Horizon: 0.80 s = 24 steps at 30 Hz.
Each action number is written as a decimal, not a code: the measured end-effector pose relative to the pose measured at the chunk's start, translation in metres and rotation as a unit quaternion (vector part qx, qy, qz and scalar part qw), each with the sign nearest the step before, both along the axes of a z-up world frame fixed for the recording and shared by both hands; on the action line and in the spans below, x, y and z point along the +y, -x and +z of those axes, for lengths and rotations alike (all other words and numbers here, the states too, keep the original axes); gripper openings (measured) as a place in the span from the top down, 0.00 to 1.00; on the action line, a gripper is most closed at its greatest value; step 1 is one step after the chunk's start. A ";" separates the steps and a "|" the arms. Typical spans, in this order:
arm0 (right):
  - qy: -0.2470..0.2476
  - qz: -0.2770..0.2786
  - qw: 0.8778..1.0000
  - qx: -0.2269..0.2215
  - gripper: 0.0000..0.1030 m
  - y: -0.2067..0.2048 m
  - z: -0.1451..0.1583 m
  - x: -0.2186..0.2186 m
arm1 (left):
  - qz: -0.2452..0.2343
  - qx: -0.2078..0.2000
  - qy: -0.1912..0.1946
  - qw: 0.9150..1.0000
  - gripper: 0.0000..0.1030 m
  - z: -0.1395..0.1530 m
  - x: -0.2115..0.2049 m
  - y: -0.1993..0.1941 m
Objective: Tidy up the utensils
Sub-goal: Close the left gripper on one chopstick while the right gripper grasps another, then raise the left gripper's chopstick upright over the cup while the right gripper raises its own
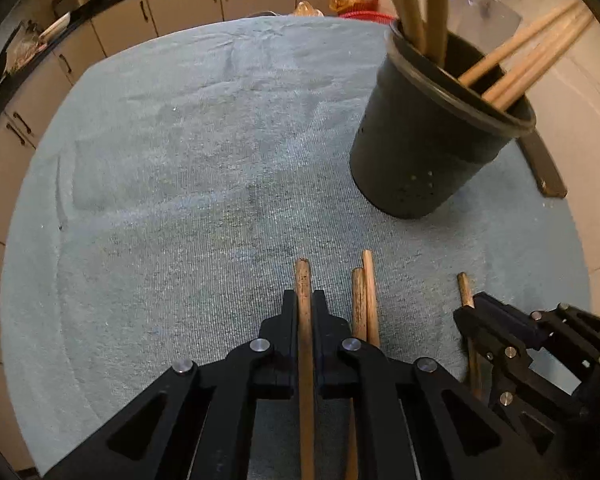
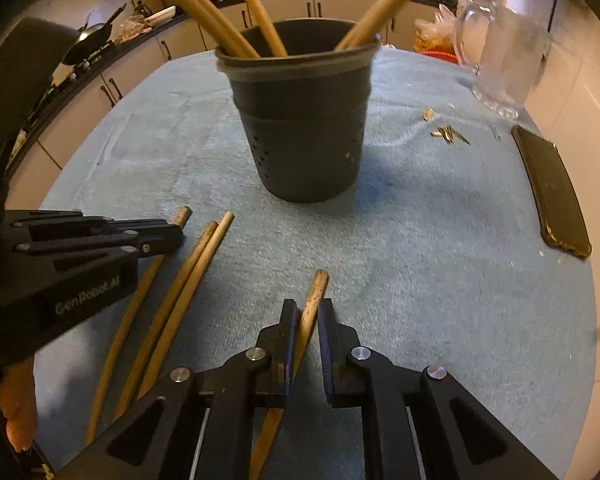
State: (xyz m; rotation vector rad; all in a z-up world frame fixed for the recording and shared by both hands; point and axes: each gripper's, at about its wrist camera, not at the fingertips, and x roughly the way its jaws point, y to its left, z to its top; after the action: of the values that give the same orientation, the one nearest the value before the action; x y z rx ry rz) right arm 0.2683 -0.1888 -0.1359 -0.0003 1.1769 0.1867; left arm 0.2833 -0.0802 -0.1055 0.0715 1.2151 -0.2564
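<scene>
A dark utensil holder (image 1: 432, 136) (image 2: 300, 120) stands on the blue-grey cloth with several wooden sticks in it. My left gripper (image 1: 304, 300) is shut on a wooden stick (image 1: 303, 280); it also shows in the right wrist view (image 2: 168, 232). Two loose sticks (image 1: 366, 296) (image 2: 196, 264) lie together just right of it on the cloth. My right gripper (image 2: 308, 308) is shut on another wooden stick (image 2: 318, 284); it appears in the left wrist view (image 1: 476, 312) at lower right, around that stick (image 1: 465, 286).
A glass jug (image 2: 504, 52) stands at the far right. A black phone (image 2: 552, 192) lies near the cloth's right edge. Small scraps (image 2: 448, 134) lie beside it. Kitchen cabinets (image 1: 180, 8) run behind the table.
</scene>
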 end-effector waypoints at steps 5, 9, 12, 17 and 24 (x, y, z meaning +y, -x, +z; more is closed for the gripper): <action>-0.093 -0.040 0.994 -0.048 0.91 0.007 0.021 -0.019 | 0.043 -0.066 0.053 0.995 0.93 0.034 0.038 0.031; -0.124 -0.069 0.984 -0.111 0.91 0.025 0.052 -0.038 | 0.070 -0.126 0.088 0.986 0.93 0.076 0.069 0.060; -0.119 -0.081 0.975 -0.168 0.91 0.047 0.082 -0.047 | 0.090 -0.166 0.116 0.975 0.93 0.100 0.084 0.090; -0.117 -0.073 0.980 -0.143 0.88 0.051 0.090 -0.056 | 0.097 -0.182 0.103 0.973 0.93 0.110 0.103 0.100; -0.097 -0.038 0.995 -0.011 0.80 0.012 0.023 -0.039 | 0.098 -0.196 0.089 0.972 0.93 0.113 0.105 0.114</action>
State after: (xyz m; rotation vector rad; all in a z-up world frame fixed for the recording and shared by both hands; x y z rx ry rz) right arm 0.2558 -0.2282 -0.1130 0.2110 1.1304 0.2328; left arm 0.1688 0.0245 0.0079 -0.1491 0.7955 -0.1670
